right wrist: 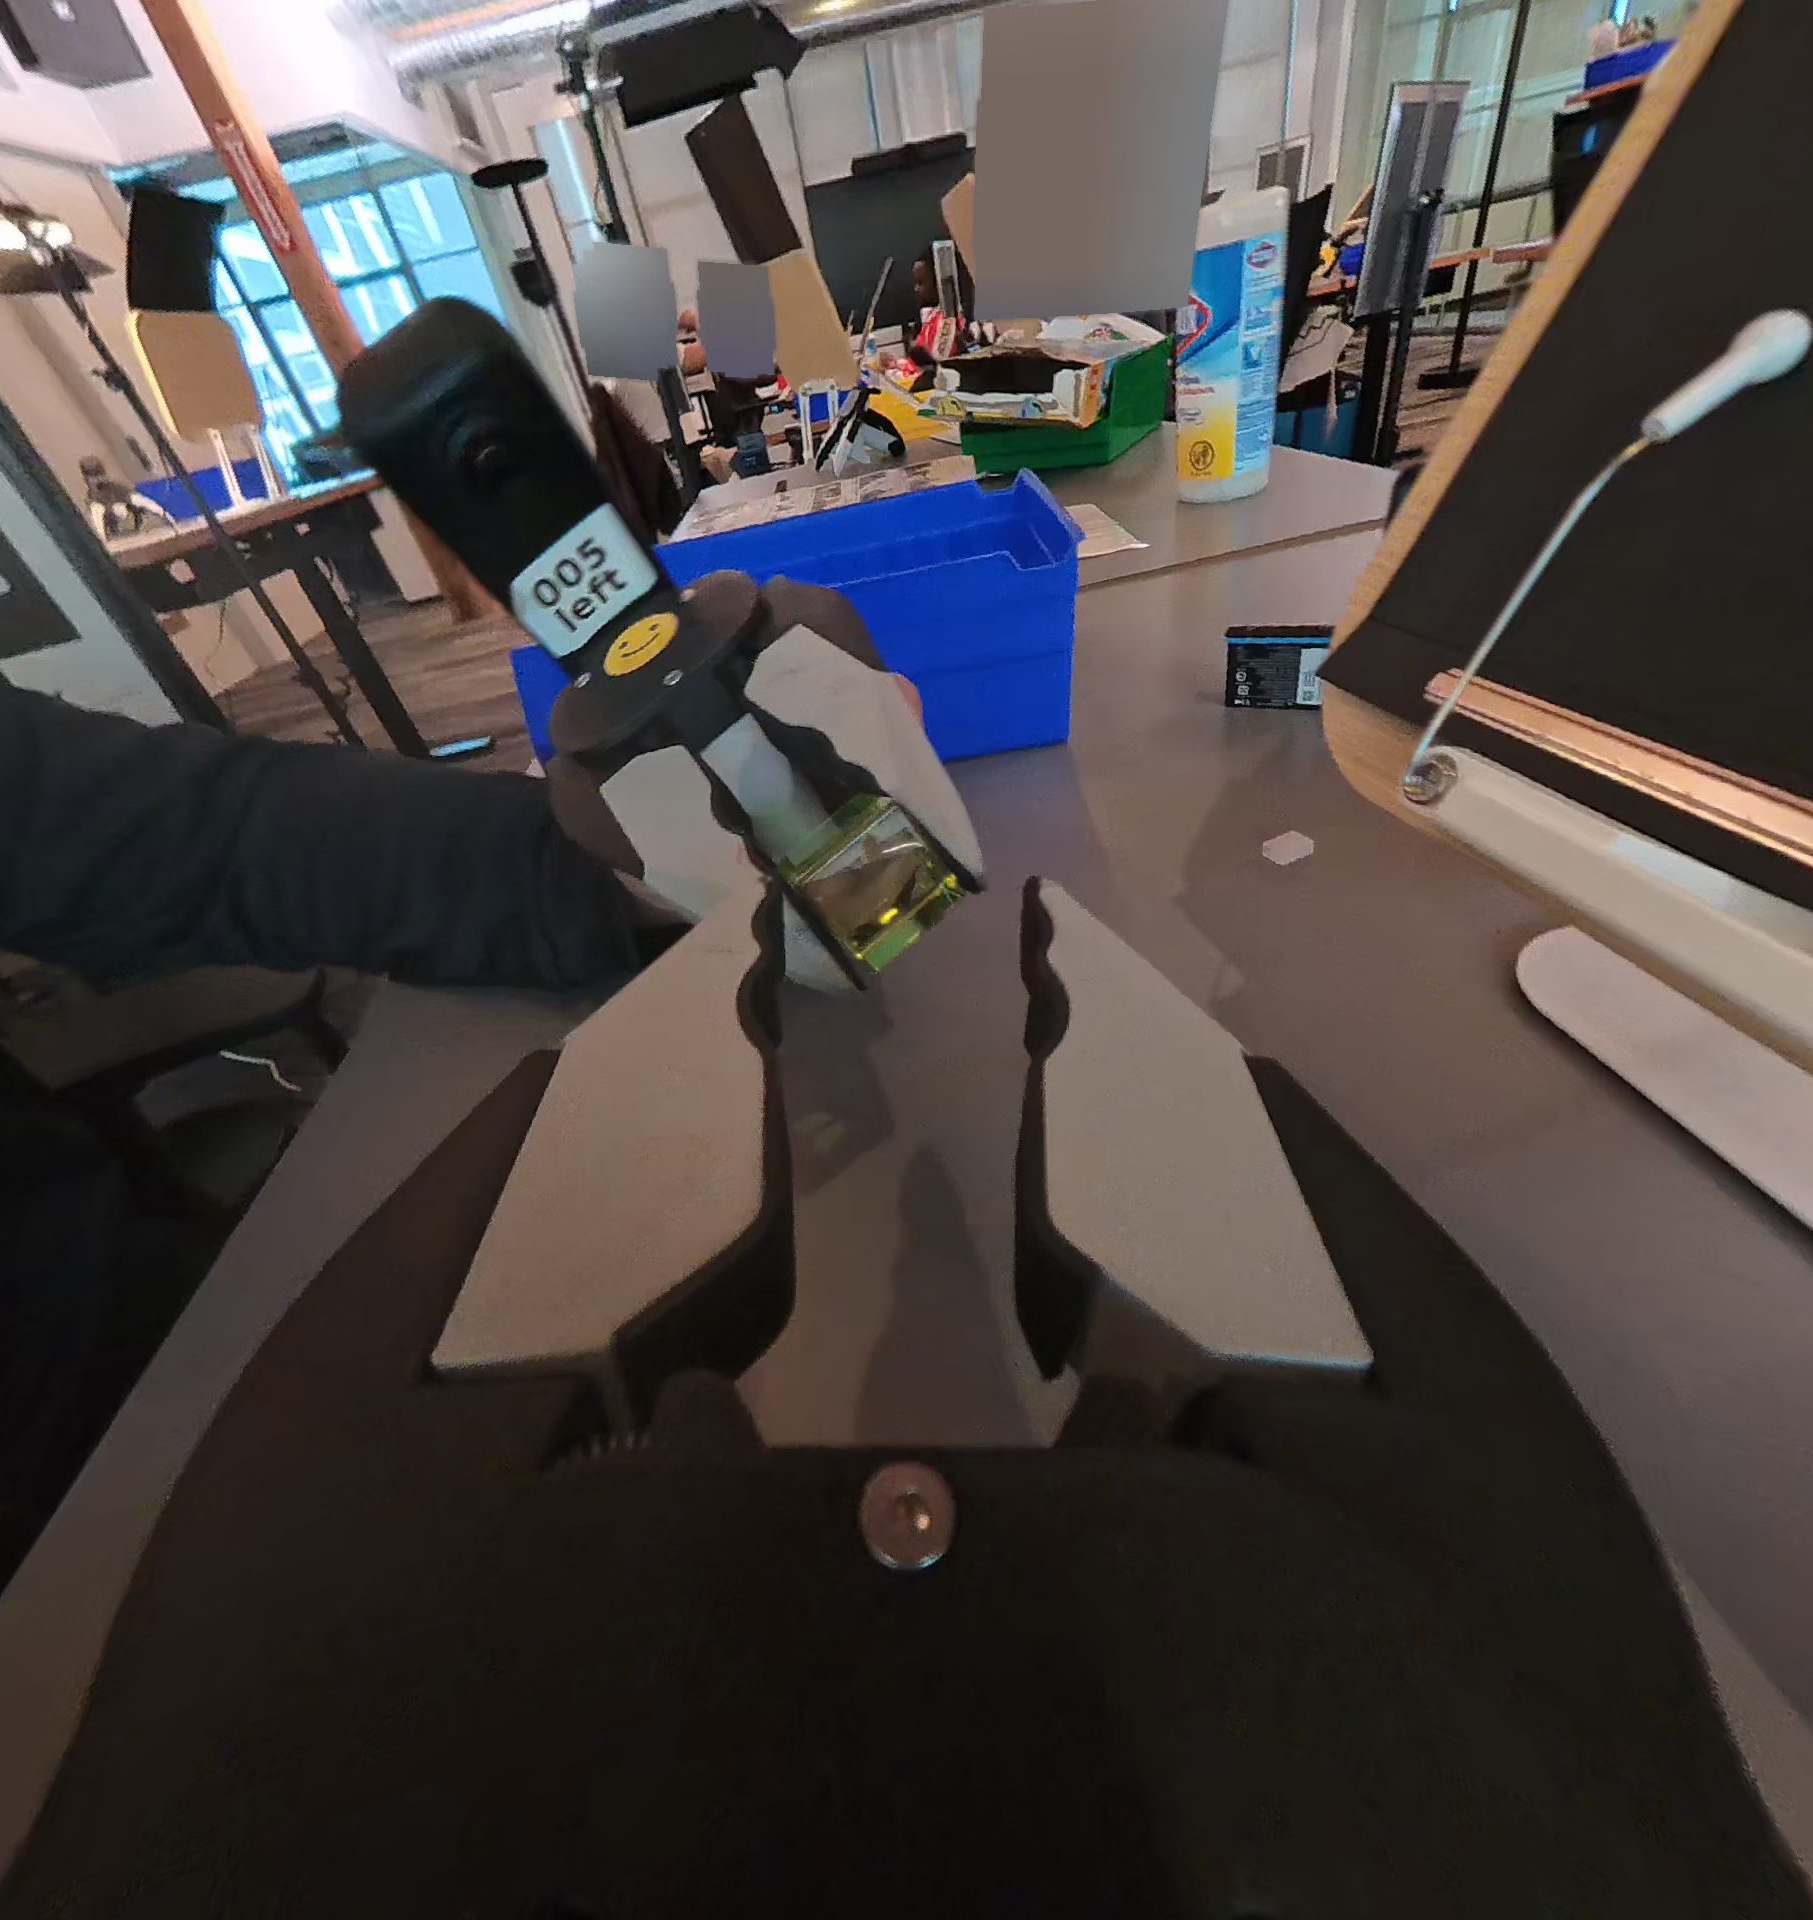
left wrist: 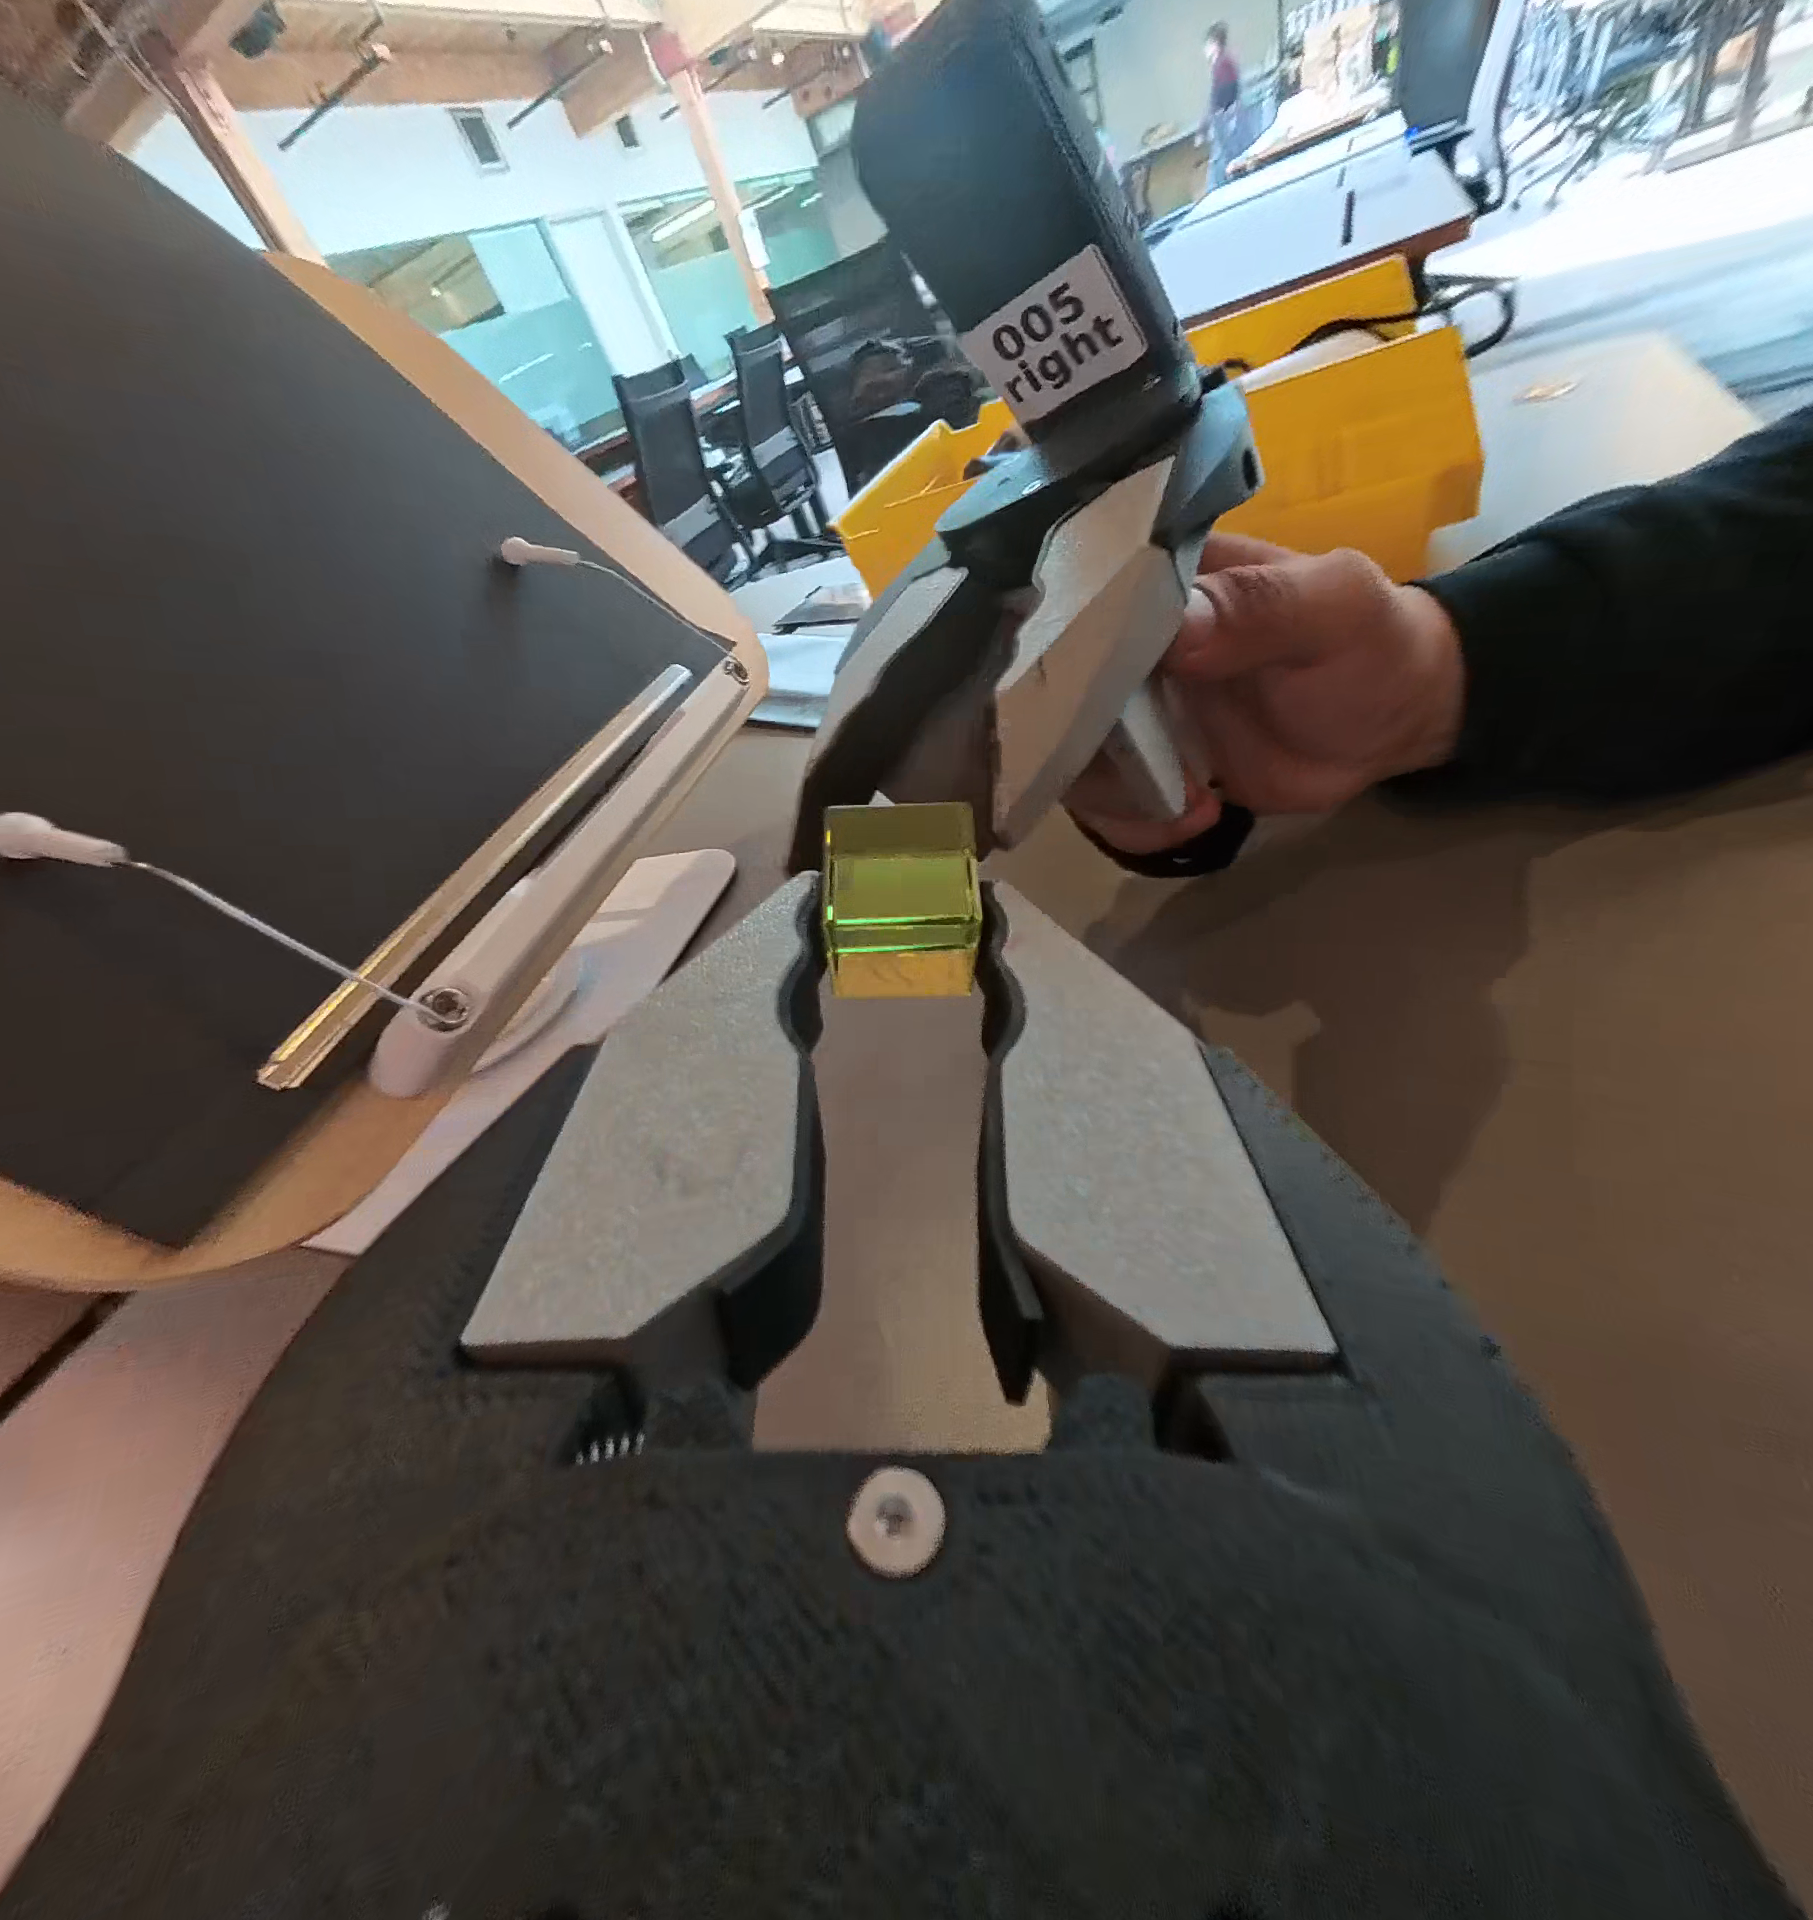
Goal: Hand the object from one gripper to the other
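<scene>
Gripping a clear yellow-green cube (left wrist: 900, 914) between its two fingertips, the left gripper (left wrist: 897, 914) holds it above the grey table (left wrist: 1504, 1143). Opposite, the right gripper (right wrist: 897, 935) has its fingers spread apart, tips just beside the cube, not clamped on it. Behind sits a blue bin (right wrist: 933, 613).

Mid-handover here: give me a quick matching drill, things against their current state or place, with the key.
Things:
1. left gripper
2. right gripper
3. yellow-green cube
4. blue bin

States:
A. open, fingers either side of the cube's far end
B. on the table behind the grippers
C. translucent, held above the table
D. shut on the cube

Pairs: 1-D, 2-A, 3-C, 4-B
</scene>
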